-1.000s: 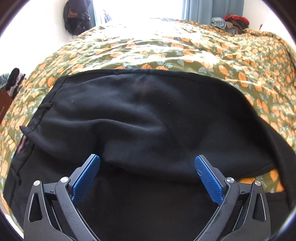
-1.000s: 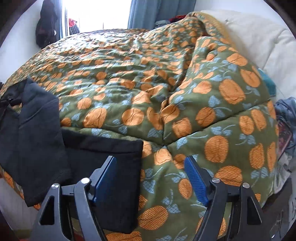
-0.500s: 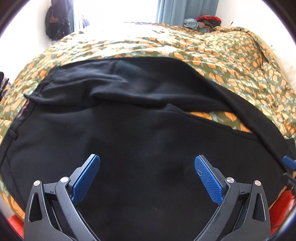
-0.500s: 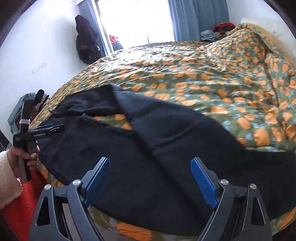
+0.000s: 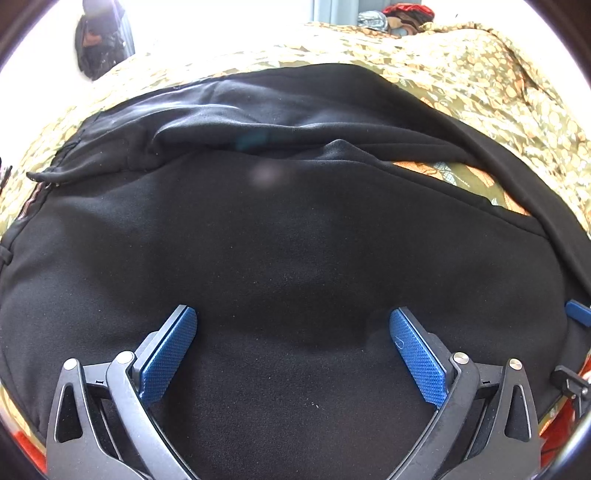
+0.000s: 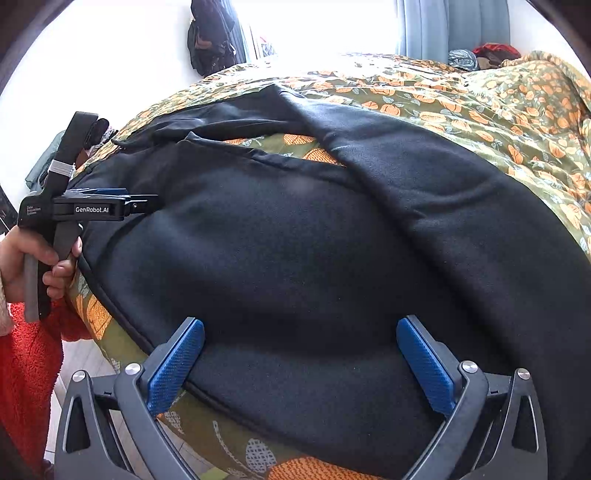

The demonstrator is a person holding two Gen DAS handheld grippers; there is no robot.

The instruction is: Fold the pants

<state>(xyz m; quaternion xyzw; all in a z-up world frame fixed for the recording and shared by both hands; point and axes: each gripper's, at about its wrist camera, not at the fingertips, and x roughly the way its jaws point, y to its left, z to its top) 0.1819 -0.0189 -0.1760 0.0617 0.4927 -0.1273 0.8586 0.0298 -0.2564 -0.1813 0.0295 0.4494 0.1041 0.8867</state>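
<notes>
Black pants (image 5: 295,240) lie spread on a bed with a green quilt with orange fruit print (image 5: 498,92). The two legs part in a V, with quilt showing between them (image 6: 288,142). My left gripper (image 5: 291,332) is open and empty, just above the near leg close to the waist end. It also shows in the right wrist view (image 6: 110,206), held by a hand at the bed's left edge. My right gripper (image 6: 301,350) is open and empty over the near leg (image 6: 295,277) by the bed's front edge. Its blue tip shows in the left wrist view (image 5: 578,312).
A bright window and blue curtain (image 6: 454,26) stand behind the bed. Dark clothes hang on the white wall (image 6: 210,37). A clothes pile (image 6: 480,55) sits at the far right. A red fleece garment (image 6: 29,369) is at the bed's near left edge.
Both grippers have moved in closer over the near pant leg. The right wrist view swung from the quilt's right side to the pants. Both stayed open.
</notes>
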